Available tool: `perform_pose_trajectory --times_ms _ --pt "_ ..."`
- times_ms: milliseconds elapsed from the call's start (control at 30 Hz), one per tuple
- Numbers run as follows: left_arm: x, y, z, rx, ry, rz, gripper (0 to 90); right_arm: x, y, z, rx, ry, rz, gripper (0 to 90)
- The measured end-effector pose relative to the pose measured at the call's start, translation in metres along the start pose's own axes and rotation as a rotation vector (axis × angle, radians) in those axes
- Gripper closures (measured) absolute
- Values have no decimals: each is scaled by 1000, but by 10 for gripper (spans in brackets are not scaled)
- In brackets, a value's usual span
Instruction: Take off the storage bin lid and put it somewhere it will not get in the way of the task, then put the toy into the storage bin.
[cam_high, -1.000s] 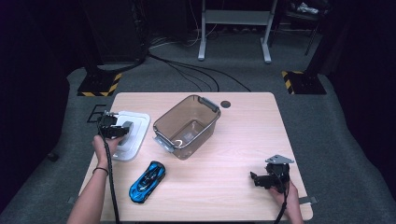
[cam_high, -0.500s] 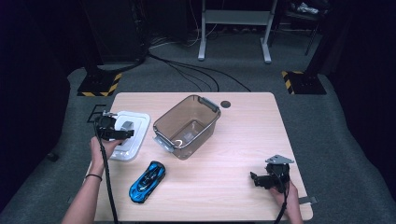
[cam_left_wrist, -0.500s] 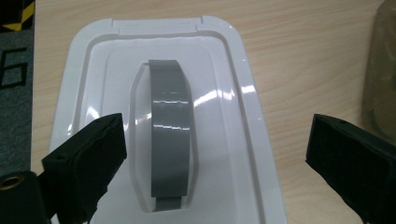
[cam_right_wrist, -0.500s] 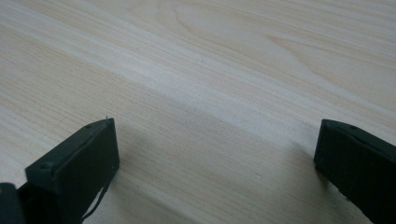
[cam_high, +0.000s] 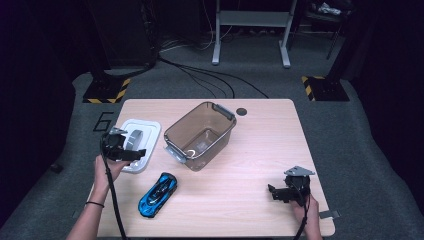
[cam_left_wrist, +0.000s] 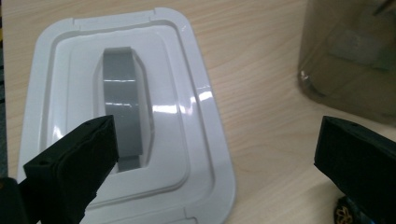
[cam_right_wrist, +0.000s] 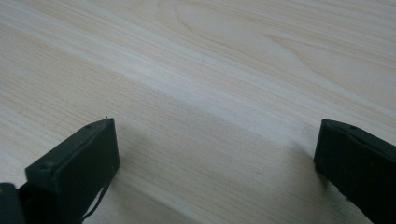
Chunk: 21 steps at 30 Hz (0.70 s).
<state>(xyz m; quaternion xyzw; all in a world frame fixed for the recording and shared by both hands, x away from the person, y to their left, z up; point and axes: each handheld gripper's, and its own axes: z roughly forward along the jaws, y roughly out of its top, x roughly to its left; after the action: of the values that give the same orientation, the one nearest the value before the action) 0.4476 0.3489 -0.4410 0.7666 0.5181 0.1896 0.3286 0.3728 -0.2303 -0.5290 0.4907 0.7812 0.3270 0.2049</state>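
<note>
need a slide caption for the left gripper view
Open left gripper above a white lid with a grey handle, beside a clear bin.

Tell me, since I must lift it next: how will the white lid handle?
The white lid looks thin and glossy, so probably light and slippery. Its raised grey handle likely offers the surest grip. Lying flat, it should slide, not roll.

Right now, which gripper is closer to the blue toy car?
The left gripper. It hangs open just up and left of the car, over the white lid. The right gripper is far across the table.
</note>
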Motion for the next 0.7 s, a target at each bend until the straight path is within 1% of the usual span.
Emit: perform_pose_trajectory --times_ms 100,133,167,200,233,267,300,367,400,433,467,500,533,600,633,667,700 --pt "-10 -3 -5 5 -12 26 0 0 0 0 -3 0 -6 0" --pt "-15 -5 -7 7 -20 36 0 0 0 0 -2 0 -5 0" --pt "-15 -5 -7 7 -20 36 1 0 0 0 -2 0 -5 0" --pt "-20 -7 -8 1 -17 46 0 0 0 0 -2 0 -4 0" --pt "-23 -8 -10 5 -25 46 0 0 0 0 -2 0 -4 0" --pt "-29 -11 -11 3 -34 66 1 0 0 0 -2 -2 -5 0" --pt "-29 -11 -11 3 -34 66 0 0 0 0 -2 -2 -5 0" --pt "-34 -12 -13 11 -49 81 0 0 0 0 -2 0 -4 0" --pt "-37 -14 -13 8 -56 84 0 0 0 0 -2 0 -4 0" --pt "-41 -15 -13 16 -69 92 1 0 0 0 -2 0 -5 0" --pt "-47 -17 -12 20 -78 91 0 0 0 0 -2 0 -5 0" --pt "-47 -17 -12 20 -78 91 0 0 0 0 -2 0 -5 0" --pt "-49 -17 -12 29 -92 105 0 0 0 0 -2 0 -4 0" --pt "-54 -19 -11 31 -96 114 1 0 0 0 -2 -2 -6 0" --pt "-56 -20 -11 36 -106 117 0 0 0 0 -2 0 -5 0" --pt "-59 -21 -10 36 -107 123 0 0 0 0 -2 0 -5 0" --pt "-60 -22 -10 47 -111 136 1 0 0 0 -2 0 -5 0"
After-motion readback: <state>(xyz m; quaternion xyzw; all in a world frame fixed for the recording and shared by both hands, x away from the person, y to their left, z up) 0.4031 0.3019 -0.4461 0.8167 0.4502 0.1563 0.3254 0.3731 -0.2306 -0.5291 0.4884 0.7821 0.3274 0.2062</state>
